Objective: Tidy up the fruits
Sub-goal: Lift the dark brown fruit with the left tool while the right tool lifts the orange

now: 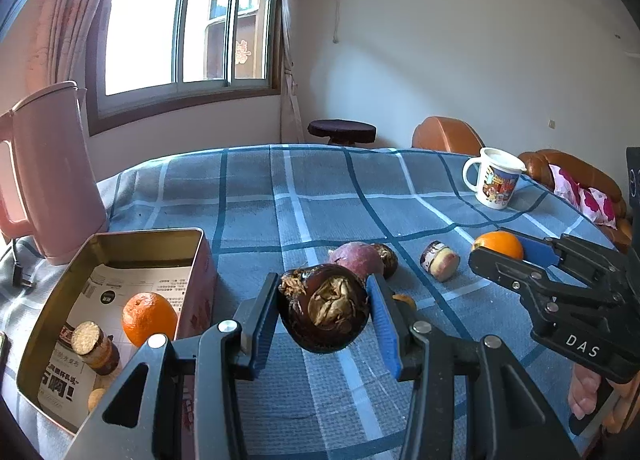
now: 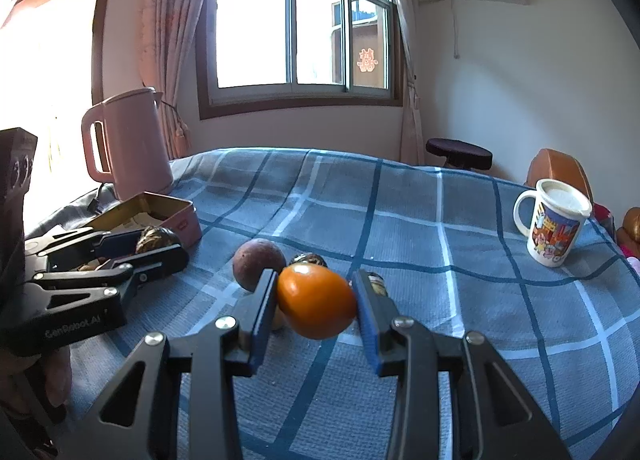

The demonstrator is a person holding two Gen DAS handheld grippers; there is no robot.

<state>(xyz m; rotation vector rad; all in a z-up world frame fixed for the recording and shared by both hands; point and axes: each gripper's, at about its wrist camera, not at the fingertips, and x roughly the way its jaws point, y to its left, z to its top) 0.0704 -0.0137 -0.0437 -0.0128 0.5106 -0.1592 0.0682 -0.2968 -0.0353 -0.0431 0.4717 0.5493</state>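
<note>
Over blue checked tablecloth (image 1: 320, 196), the left gripper (image 1: 324, 316) is pinching a dark water chestnut (image 1: 324, 308), seemingly hard and light, near the tin box (image 1: 52, 300), while the right gripper (image 2: 316, 300) is squeezing a smooth, probably slippery orange (image 2: 316, 300) across its middle.

We record a dark brown water chestnut (image 1: 324, 308), papery scraps on its crown, clamped between blue pads above the cloth. An orange (image 2: 316, 302), glossy and oval, is likewise clamped and lifted. We note an open metal tin (image 1: 60, 300) holding a second orange (image 1: 149, 318) and a cut cane piece (image 1: 94, 346). On the cloth lie a purple round fruit (image 1: 356, 260), another chestnut (image 1: 387, 258) and a short cut piece (image 1: 439, 260).
</note>
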